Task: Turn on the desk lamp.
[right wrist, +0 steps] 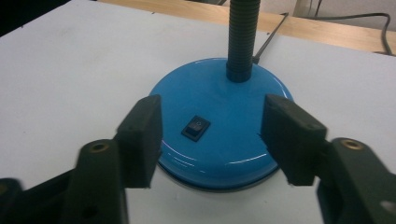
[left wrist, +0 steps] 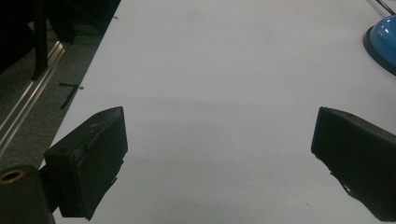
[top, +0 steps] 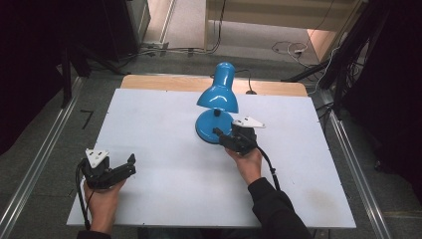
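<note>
Broadly, a white table top (top: 164, 199) takes up most of the high view, with a strip of bare wood (top: 164, 82) along its far edge and grey floor with metal rails on both sides.

Next in size is a blue desk lamp (top: 218, 94), standing upright a little right of the table's middle, toward the far edge. Its round base (right wrist: 219, 135) sits flat on the white surface, a black ribbed neck (right wrist: 242, 37) rises from the back of the base, and the blue shade (top: 219, 87) leans out above it. A dark cord (right wrist: 268, 39) runs from the base toward the far edge.

The person's right hand (top: 247, 163) holds the right gripper (top: 225, 135) at the lamp's near side. In the right gripper view its two black jaws stand apart, one to each side of the base's front, with nothing between them; whether they touch the base I cannot tell.

The left hand (top: 102, 196) holds the left gripper (top: 130, 167) near the table's near left corner, well apart from the lamp. Its jaws are spread wide over bare table.

Smallest is a black rocker switch (right wrist: 196, 127) on top of the base, between the right gripper's jaws.
</note>
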Motion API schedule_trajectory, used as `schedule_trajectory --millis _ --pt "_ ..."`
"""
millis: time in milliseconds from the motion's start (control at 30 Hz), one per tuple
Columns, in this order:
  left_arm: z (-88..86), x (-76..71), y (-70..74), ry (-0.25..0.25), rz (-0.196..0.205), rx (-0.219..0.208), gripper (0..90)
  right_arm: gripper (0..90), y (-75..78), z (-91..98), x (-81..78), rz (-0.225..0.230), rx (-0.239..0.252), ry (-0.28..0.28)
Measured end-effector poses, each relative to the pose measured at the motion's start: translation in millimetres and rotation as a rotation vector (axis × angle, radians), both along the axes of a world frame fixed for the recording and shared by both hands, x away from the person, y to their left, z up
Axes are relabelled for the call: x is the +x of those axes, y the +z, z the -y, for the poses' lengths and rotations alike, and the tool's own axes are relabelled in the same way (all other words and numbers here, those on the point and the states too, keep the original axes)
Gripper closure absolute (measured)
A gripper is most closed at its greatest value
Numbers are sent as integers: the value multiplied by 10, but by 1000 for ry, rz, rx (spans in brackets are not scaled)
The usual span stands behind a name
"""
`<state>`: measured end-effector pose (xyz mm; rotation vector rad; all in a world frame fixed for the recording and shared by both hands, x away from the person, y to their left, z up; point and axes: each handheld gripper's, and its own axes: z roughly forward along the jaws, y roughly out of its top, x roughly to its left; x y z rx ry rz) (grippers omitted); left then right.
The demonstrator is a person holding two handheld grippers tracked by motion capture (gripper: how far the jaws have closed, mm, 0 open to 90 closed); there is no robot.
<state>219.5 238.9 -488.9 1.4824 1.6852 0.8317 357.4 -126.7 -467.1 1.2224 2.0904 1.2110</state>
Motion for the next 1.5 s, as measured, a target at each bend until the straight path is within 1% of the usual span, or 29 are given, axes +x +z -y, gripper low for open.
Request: schedule_trajectory --millis 67,167,200,233,267,300,333,433,500,767,1033,1100,1500 --pt "0 2 -1 0 -1 -1 44 474 -34 -19 22 2 1 13" --pt "2 4 -2 -3 -4 1 45 612 -70 -52 32 20 -5 15" --pt "3 5 -2 -4 -5 2 45 672 -83 -68 36 27 -7 13" --pt "3 6 -2 -3 -5 2 45 752 -96 -80 43 31 -5 11" --pt "3 6 -2 -4 -5 1 45 816 -110 -90 58 23 6 20" --pt "2 6 -2 -5 -5 1 45 864 -125 -102 76 16 5 25" --pt "2 6 -1 -4 -5 1 45 878 -136 -113 88 12 -2 26" --pt "-4 5 -2 -2 -5 -2 45 879 -180 -160 132 19 -9 22" --pt "-12 3 -4 -2 -6 -2 45 880 -191 -185 147 12 2 17" --pt "-21 1 -7 -2 -9 -3 45 881 -258 -242 192 -5 -3 -1" --pt "-21 2 -9 -2 -10 -4 45 881 -288 -253 209 -9 9 -13" --pt "-24 1 -9 -1 -10 -4 45 881 -294 -244 218 -10 3 -15" --pt "-27 -1 -8 0 -8 -6 45 881 -332 -260 233 -23 9 -21"
